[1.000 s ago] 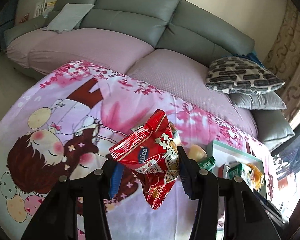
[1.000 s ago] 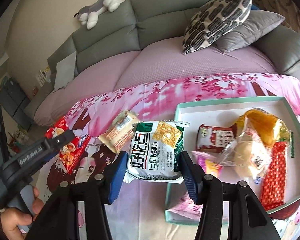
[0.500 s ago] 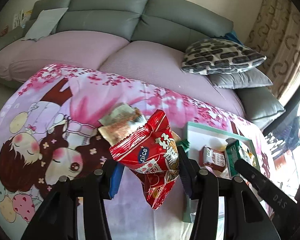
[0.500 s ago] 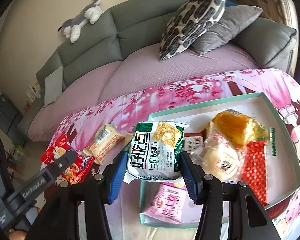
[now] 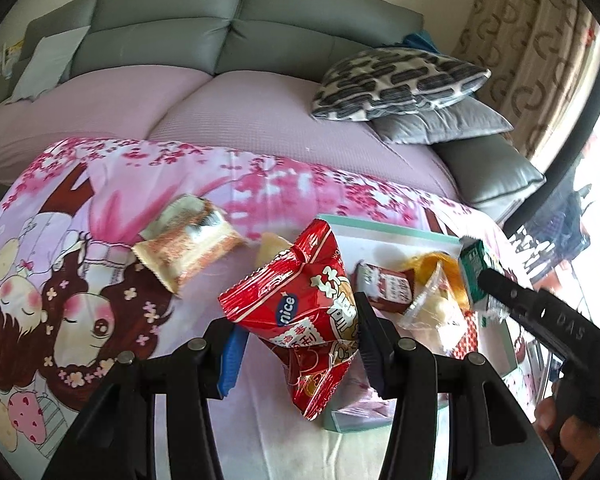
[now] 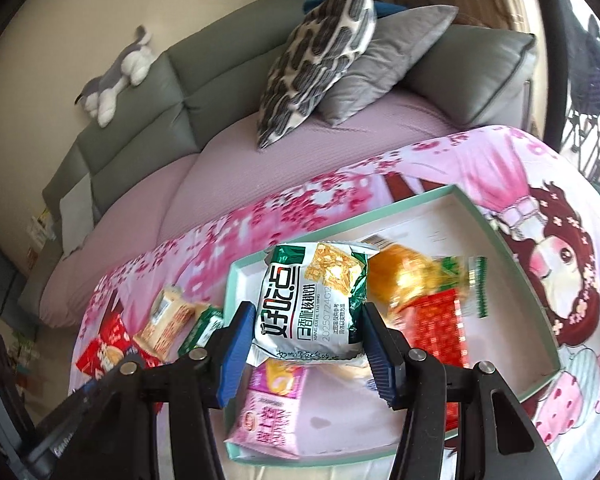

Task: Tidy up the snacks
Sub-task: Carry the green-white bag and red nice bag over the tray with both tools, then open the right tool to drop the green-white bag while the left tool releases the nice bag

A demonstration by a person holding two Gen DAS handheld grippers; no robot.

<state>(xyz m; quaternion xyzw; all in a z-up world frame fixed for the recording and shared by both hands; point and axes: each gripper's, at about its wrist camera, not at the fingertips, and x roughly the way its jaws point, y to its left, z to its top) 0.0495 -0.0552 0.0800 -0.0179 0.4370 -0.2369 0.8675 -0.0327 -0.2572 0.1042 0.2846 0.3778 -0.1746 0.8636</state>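
My left gripper [image 5: 298, 346] is shut on a red snack bag [image 5: 300, 320] and holds it above the pink cartoon blanket, just left of the mint-green tray [image 5: 384, 227]. My right gripper [image 6: 305, 346] is shut on a green-and-white snack bag [image 6: 312, 304] and holds it over the left part of the tray [image 6: 476, 210]. The tray holds a pink packet [image 6: 272, 416], an orange-yellow bag [image 6: 404, 276], a red dotted packet [image 6: 436, 328] and a small dark red packet [image 5: 386, 286]. An orange-and-white packet [image 5: 184, 246] lies on the blanket left of the tray.
A small green packet [image 6: 202, 330] and a pale yellow item [image 5: 272, 245] lie by the tray's left edge. A grey sofa with a pink cover [image 5: 240, 120] stands behind, with patterned and grey cushions [image 6: 320, 56]. The right gripper's black body [image 5: 540, 316] shows at right in the left wrist view.
Both grippers have moved right with their bags. The left one now hangs by the tray's left edge; the right one is now over the tray's left part.
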